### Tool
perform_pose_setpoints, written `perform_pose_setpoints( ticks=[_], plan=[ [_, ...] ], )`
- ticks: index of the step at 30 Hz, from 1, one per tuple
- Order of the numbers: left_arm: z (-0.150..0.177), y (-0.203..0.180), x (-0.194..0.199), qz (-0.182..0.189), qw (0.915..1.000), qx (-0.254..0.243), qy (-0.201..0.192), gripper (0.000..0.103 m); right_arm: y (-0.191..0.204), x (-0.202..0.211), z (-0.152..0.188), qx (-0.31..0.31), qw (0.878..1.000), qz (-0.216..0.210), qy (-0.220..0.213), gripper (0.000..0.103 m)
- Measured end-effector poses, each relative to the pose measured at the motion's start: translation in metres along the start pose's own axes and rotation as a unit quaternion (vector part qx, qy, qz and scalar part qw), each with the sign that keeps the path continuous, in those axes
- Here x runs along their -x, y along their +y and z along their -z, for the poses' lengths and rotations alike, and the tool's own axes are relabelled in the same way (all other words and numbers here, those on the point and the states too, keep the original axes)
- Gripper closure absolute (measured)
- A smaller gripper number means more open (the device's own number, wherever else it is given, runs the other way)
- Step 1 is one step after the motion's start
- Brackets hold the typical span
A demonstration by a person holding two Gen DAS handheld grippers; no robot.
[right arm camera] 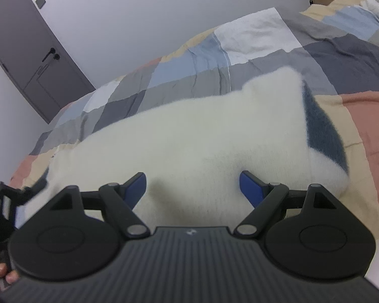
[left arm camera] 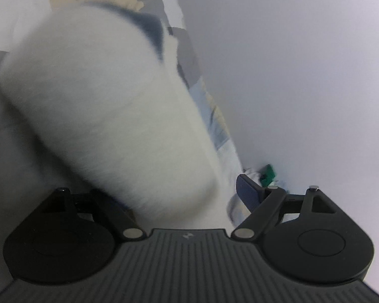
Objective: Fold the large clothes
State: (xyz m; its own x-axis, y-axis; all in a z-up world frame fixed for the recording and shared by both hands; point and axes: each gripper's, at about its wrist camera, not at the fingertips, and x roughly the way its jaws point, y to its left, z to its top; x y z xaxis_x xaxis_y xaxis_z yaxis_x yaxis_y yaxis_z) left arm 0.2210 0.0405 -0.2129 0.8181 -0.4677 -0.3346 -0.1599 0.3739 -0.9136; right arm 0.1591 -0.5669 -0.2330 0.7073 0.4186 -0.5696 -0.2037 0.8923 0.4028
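The white fluffy garment (right arm camera: 189, 139) lies folded on the bed (right arm camera: 265, 58), on its patchwork cover, just in front of you. It looks soft, thick and light, with no stiffness, so it will sag and its layers may slide when lifted. Take it at a folded edge, pinching all layers together, not the loose pile. Your right claw (right arm camera: 193, 189) is spread, above the cloth and pinching nothing. Your left claw (left arm camera: 179, 197) is spread too, the garment between its fingers but not gripped. I see no containers here.
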Motion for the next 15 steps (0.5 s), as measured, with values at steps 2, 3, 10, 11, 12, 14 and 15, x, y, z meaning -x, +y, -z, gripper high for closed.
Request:
perform_pose_setpoints(
  ticks=[2, 3, 10, 11, 12, 14, 15],
  plan=[
    [0.000, 0.005, -0.006, -0.016, 0.9998, 0.011, 0.006, 0.017, -0.001, 0.000, 0.000, -0.002, 1.000, -0.001, 0.000, 0.020],
    [0.000, 0.011, -0.011, -0.028, 0.9992, 0.025, 0.012, 0.017, -0.001, -0.001, 0.000, -0.004, 1.000, -0.001, 0.001, 0.019],
    [-0.006, 0.022, -0.020, -0.040, 0.9972, 0.063, 0.008, 0.034, 0.004, 0.006, 0.002, 0.007, 0.999, -0.046, 0.001, 0.019],
    [-0.006, 0.020, -0.021, -0.047, 0.9973, 0.056, 0.007, 0.042, 0.006, 0.010, 0.002, 0.001, 0.997, -0.074, 0.002, 0.019],
    [-0.005, 0.019, -0.021, -0.055, 0.9973, 0.049, 0.006, 0.046, 0.007, 0.012, 0.004, -0.012, 0.994, -0.112, 0.010, 0.019],
    [-0.001, 0.015, -0.021, -0.055, 0.9979, 0.034, -0.002, 0.055, 0.014, 0.014, 0.009, -0.022, 0.986, -0.162, 0.019, 0.020],
    [0.000, 0.014, -0.020, -0.052, 0.9982, 0.030, -0.005, 0.057, 0.019, 0.014, 0.013, -0.023, 0.983, -0.180, 0.024, 0.020]
  ],
)
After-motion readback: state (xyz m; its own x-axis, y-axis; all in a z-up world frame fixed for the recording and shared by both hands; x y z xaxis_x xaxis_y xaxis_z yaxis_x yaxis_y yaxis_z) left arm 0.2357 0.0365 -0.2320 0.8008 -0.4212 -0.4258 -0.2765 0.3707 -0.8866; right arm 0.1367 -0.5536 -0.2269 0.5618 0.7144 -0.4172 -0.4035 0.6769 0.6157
